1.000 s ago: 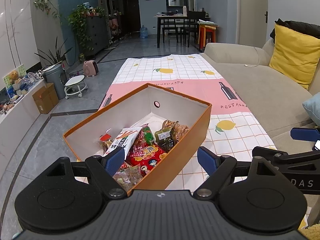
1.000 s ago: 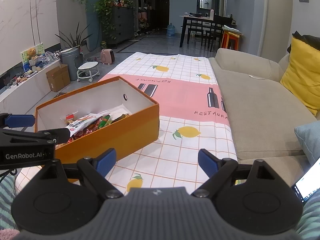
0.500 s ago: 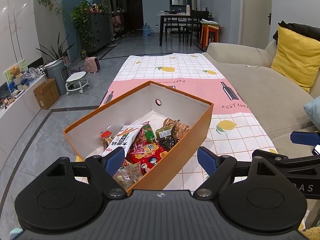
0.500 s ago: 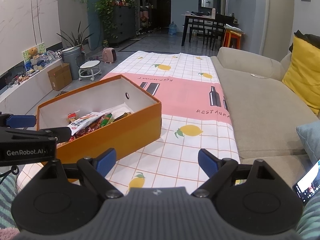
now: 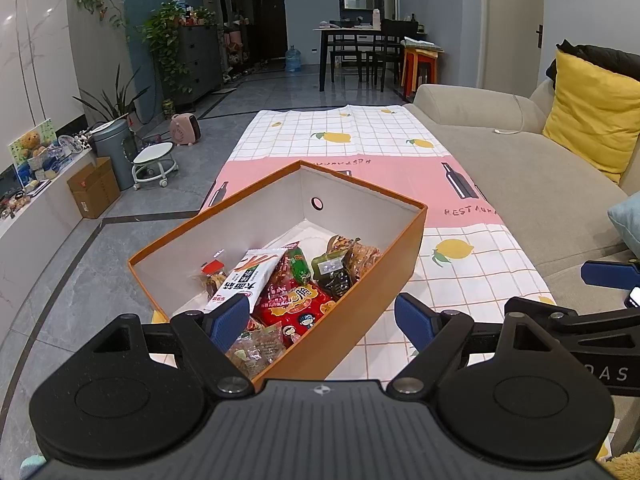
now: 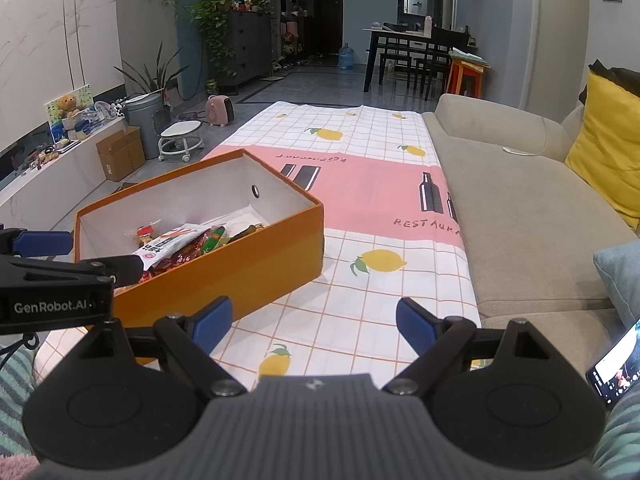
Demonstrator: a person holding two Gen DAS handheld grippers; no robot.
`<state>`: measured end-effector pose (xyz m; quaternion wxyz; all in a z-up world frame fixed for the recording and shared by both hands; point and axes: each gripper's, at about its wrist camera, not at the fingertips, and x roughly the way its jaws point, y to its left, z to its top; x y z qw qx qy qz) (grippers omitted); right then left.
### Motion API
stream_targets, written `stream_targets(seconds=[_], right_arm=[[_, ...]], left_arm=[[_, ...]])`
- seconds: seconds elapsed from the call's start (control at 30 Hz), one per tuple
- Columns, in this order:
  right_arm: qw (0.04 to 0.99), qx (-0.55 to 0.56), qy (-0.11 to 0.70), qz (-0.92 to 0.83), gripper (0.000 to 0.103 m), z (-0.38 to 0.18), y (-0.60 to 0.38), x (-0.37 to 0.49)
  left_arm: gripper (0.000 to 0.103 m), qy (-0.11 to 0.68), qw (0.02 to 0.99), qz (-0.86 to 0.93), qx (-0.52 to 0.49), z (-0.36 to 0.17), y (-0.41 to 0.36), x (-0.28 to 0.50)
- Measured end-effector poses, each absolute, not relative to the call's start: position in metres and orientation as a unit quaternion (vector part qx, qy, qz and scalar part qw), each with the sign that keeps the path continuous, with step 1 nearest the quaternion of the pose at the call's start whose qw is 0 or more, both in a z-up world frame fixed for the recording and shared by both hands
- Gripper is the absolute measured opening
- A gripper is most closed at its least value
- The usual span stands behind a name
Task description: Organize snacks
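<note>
An orange box (image 5: 360,304) with a white inside stands on the checked tablecloth; it also shows in the right wrist view (image 6: 256,256). It holds several snack packs: a white pack (image 5: 248,280), a red pack (image 5: 296,304), a green pack (image 5: 334,268) and a clear bag (image 5: 256,350). My left gripper (image 5: 320,318) is open and empty, just over the box's near corner. My right gripper (image 6: 312,324) is open and empty, over the cloth to the right of the box.
The cloth (image 6: 360,184) with lemon prints covers a low table. A beige sofa (image 6: 532,216) with a yellow cushion (image 6: 612,160) runs along the right. A phone (image 6: 618,364) lies at the lower right. Floor, a stool (image 5: 154,162) and a cardboard box (image 5: 94,192) lie to the left.
Both views have lifted and pulled back slightly, so the box sits a little farther off. Both grippers stay open and empty.
</note>
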<state>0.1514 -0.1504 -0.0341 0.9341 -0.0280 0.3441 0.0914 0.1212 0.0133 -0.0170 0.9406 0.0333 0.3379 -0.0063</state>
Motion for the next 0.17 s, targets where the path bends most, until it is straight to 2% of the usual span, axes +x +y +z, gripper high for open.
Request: stream_targets(seconds=[0.17], right_arm=[[0.934,-0.028,0.344,0.091,0.086,-0.0341,-0.1504,0.1514]], left_arm=[[0.097,0.337,0.941,-0.001,0.033,-0.0173,0.014,0.12]])
